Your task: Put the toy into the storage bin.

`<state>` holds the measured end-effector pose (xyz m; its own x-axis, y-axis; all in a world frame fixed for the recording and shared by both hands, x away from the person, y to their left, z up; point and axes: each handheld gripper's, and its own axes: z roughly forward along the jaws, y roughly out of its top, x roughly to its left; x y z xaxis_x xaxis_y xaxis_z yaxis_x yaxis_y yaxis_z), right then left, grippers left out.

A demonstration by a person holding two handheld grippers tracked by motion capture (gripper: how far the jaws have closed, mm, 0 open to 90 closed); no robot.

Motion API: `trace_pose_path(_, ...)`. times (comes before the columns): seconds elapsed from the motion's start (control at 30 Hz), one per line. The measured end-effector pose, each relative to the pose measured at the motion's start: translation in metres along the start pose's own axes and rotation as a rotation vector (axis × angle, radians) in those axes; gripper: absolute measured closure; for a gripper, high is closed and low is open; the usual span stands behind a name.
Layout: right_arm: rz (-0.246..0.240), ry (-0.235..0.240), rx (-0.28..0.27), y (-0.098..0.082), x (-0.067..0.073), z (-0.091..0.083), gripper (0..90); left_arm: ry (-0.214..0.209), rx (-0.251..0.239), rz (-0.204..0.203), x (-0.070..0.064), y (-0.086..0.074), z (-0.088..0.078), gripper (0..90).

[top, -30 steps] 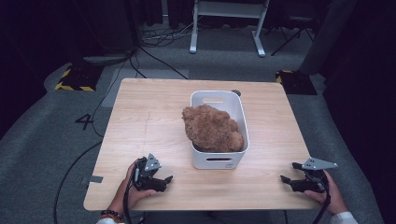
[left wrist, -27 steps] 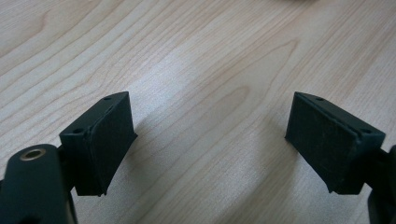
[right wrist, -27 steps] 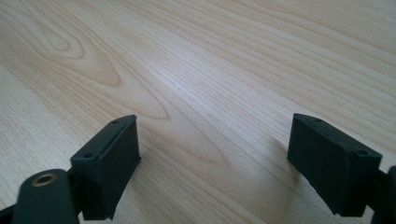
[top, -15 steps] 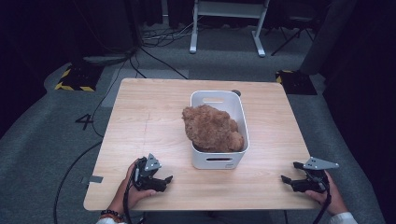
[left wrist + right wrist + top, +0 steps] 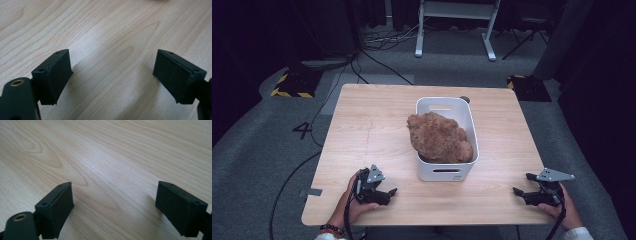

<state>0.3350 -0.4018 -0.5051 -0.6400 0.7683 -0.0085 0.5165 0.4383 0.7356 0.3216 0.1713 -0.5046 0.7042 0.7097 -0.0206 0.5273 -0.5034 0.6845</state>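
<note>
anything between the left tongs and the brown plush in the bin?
Only the bin's own wall. The left tongs sit open on the table, with bare wood up to the white bin. The plush bulges above the rim, so it looks reachable from above.

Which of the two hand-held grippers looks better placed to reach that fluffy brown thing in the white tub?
Probably the left gripper: it sits nearer the white plastic tub holding the fluffy brown stuffed toy. The right gripper rests farther off. Both are open and empty.
</note>
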Motion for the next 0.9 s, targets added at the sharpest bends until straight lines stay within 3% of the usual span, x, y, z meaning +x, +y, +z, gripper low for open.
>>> trace_pose_path(0.9, 0.000, 0.000, 0.001, 0.0003, -0.0006, 0.0003, 14.6, 0.007, -0.001, -0.003, 0.0002, 0.0008, 0.0007, 15.0)
